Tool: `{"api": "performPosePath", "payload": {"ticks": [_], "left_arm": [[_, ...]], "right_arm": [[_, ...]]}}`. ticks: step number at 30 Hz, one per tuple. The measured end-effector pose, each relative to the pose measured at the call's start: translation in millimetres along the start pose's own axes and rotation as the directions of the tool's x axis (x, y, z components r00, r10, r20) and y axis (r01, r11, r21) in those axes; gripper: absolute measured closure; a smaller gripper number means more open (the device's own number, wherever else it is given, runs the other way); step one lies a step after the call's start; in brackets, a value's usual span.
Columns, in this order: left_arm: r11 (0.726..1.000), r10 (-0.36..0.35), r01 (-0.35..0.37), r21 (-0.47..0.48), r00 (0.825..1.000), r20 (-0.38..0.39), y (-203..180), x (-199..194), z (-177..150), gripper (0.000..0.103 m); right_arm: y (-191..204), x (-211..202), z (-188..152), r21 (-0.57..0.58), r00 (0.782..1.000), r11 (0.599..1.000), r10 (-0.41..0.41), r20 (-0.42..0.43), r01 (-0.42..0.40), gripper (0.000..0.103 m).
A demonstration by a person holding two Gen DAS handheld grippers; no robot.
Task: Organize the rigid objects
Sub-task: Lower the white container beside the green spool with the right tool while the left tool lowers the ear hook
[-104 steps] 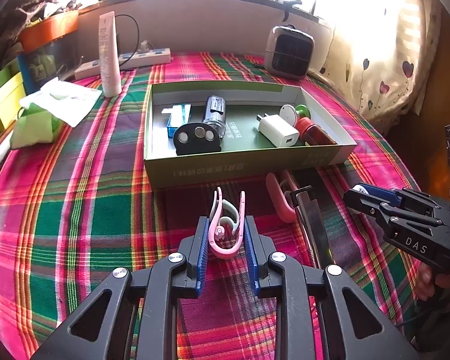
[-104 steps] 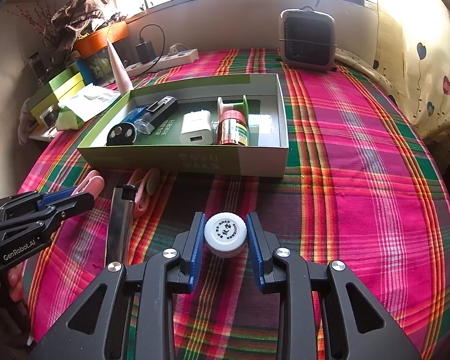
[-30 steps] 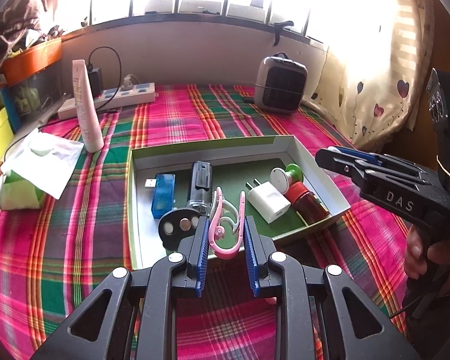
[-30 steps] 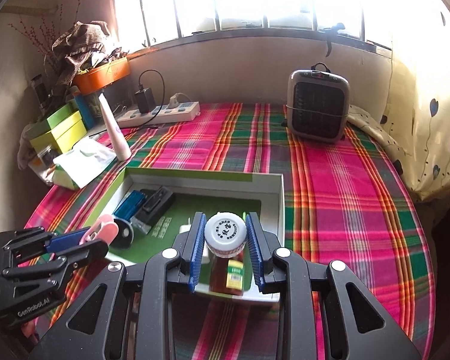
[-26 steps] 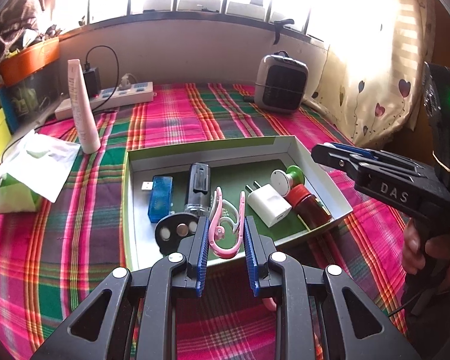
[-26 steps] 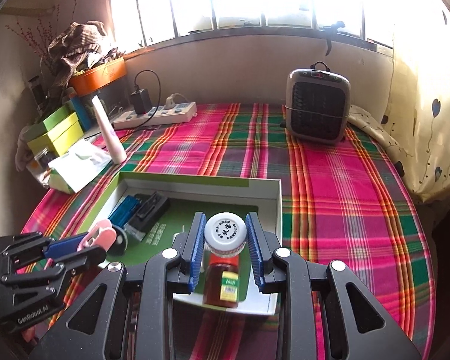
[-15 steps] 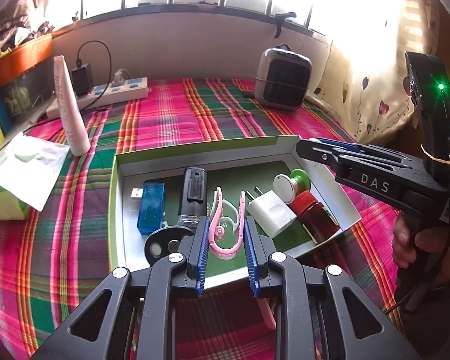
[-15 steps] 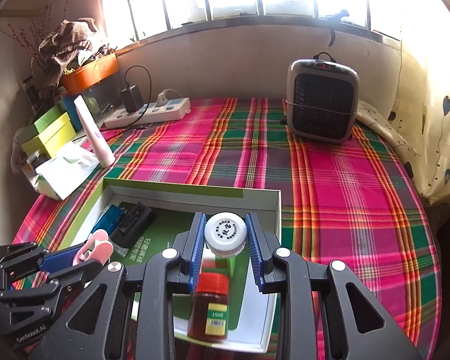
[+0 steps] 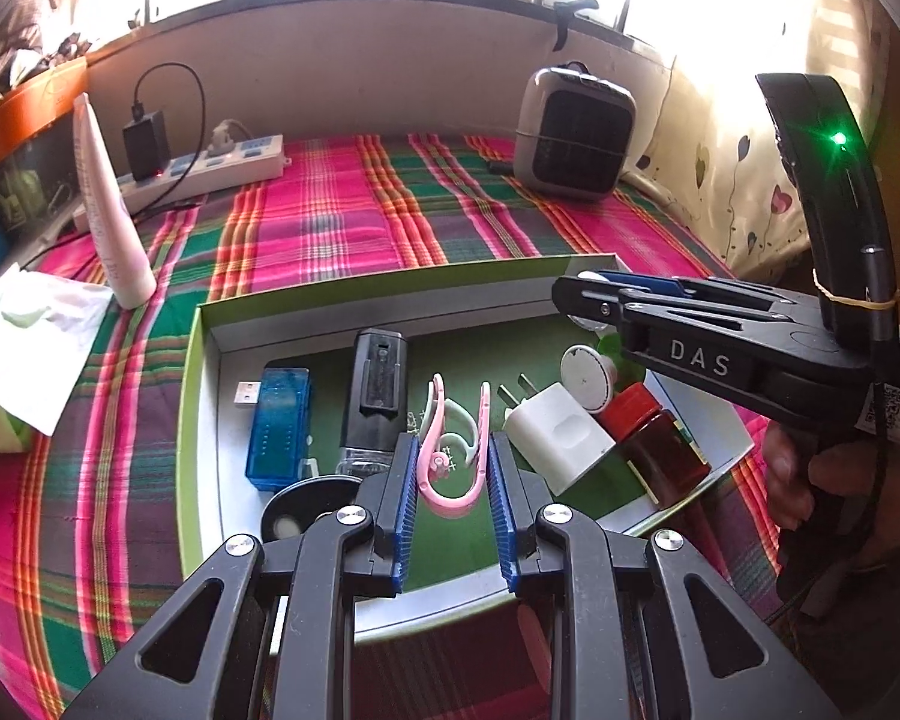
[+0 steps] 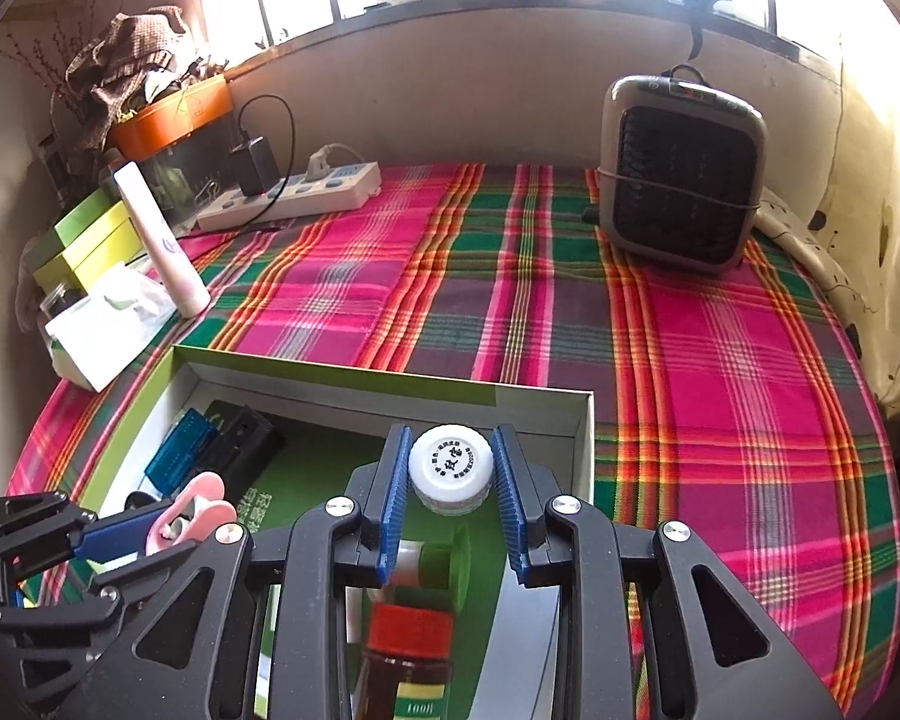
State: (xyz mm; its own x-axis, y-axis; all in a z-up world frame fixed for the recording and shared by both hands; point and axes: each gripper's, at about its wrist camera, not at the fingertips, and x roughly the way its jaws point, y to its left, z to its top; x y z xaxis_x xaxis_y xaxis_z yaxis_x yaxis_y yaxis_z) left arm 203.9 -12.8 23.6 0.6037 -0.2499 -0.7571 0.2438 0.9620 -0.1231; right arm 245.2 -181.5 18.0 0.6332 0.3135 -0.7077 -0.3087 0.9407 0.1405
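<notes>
Home room, plaid tablecloth (image 10: 720,360), heart-print curtain (image 9: 744,180), small heater (image 10: 681,180), window sill clutter

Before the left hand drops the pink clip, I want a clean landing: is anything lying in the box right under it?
No: the pink clip hangs over bare green box floor, between the black disc and white charger.

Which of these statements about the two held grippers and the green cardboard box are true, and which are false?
1. The left gripper is shut on a pink plastic clip. True.
2. The right gripper is empty. False: it holds a small white-capped bottle.
3. A white plug-in charger lies inside the green cardboard box. True.
4. The red-capped brown bottle stands on the plaid cloth outside the box. False: it lies inside the box.
5. The grey fan heater sits inside the box. False: it stands on the plaid cloth beyond it.
</notes>
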Motion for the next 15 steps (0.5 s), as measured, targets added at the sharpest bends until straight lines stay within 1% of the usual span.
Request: {"api": "performPosePath", "payload": {"ticks": [15], "left_arm": [[1.000, 0.010, -0.009, 0.008, 1.000, -0.027, -1, 14, 2, 0.082]], "right_arm": [[-2, 18, -2, -0.011, 0.999, 1.000, -0.013, -0.036, 0.012, 0.074]]}}
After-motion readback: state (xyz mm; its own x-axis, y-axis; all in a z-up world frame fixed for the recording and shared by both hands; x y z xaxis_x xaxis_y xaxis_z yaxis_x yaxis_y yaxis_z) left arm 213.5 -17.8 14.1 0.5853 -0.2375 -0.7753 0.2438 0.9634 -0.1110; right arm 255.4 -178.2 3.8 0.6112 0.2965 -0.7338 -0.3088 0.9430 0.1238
